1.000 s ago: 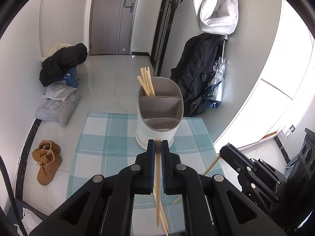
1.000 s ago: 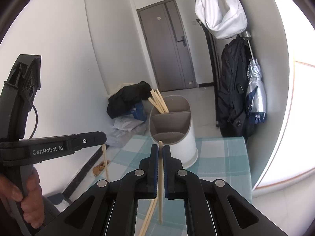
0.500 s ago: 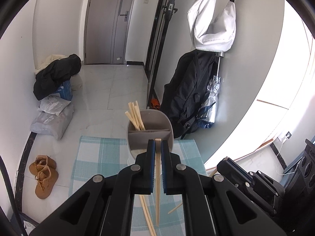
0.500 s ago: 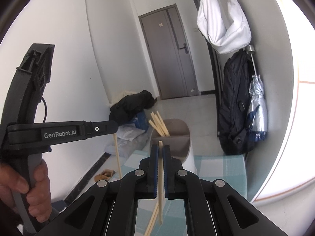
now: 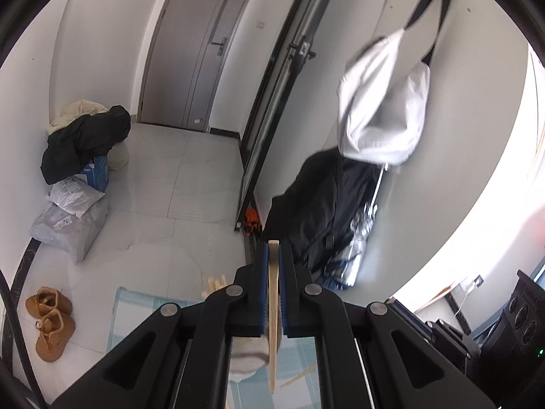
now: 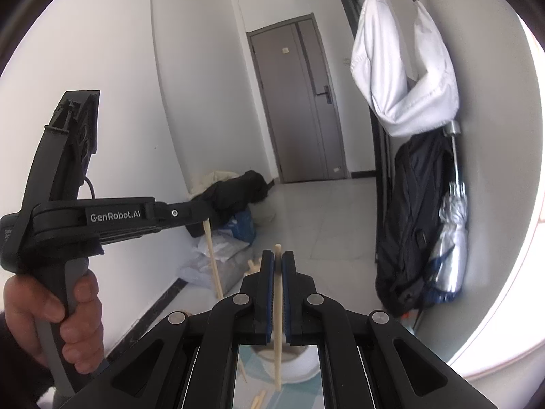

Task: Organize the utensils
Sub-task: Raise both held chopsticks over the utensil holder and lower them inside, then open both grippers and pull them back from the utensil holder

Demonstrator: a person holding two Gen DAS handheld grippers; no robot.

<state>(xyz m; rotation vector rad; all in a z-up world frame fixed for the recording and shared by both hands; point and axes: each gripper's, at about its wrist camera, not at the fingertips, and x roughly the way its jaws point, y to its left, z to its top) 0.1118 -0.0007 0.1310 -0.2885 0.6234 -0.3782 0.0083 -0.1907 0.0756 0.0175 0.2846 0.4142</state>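
Left wrist view: the left gripper [image 5: 273,255] pinches 1 chopstick [image 5: 272,323] between its blue pads, the stick hanging down past the jaws. Below them a sliver of the white utensil holder [image 5: 247,358] sits on the checked cloth [image 5: 126,310], with stick tips [image 5: 214,281] poking up just left of the jaws and a loose chopstick [image 5: 296,376] lying on the cloth to the right. Only this view shows the tan boots [image 5: 51,323] at near left.

Right wrist view: the right gripper [image 6: 277,262] is pressed onto a second chopstick [image 6: 278,320], upright over the holder [image 6: 296,363]. Only here does the person's left hand [image 6: 58,320] appear, gripping the other tool at left, its chopstick [image 6: 213,259] dangling.

Compared with 0.5 s ago, both cameras sit higher, so the holder has dropped mostly behind the jaws.
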